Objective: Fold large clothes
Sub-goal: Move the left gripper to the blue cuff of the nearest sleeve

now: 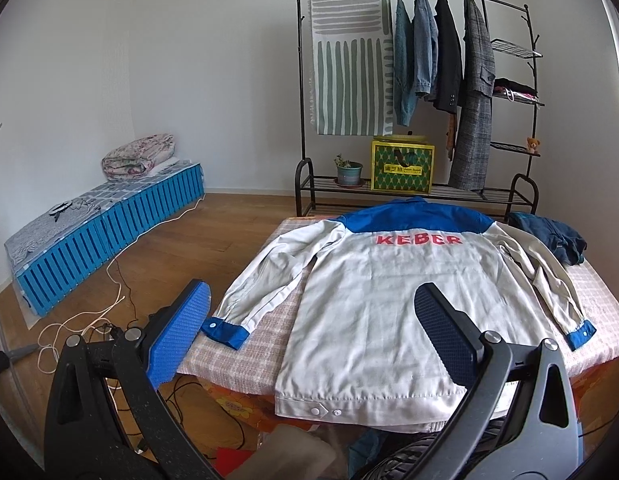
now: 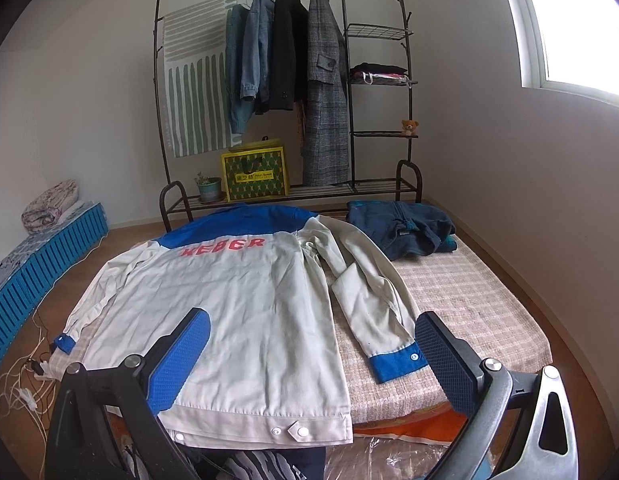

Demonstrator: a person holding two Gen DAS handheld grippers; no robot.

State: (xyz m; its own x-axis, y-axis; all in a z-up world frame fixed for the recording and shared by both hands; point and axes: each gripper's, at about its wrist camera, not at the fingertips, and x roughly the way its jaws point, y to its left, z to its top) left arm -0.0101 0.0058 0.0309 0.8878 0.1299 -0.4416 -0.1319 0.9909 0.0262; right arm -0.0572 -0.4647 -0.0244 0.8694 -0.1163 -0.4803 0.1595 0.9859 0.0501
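A pale grey work jacket [image 1: 389, 300] [image 2: 229, 300] with a blue yoke and red lettering lies back-up and spread flat on the checked table cover [image 1: 265, 332] [image 2: 469, 300]. Its sleeves run down both sides and end in blue cuffs [image 1: 225, 330] [image 2: 397, 362]. My left gripper [image 1: 309, 340] hovers open above the jacket's near left part, its left pad near the left cuff. My right gripper [image 2: 313, 360] hovers open over the near right hem, its right pad beside the right cuff. Neither holds any cloth.
A folded dark blue garment [image 1: 549, 236] [image 2: 401, 228] lies at the table's far right corner. Behind stands a black clothes rack [image 1: 409, 80] [image 2: 289, 92] with hanging coats. A low blue-sided bed [image 1: 105, 232] and loose cables [image 1: 89, 316] occupy the floor on the left.
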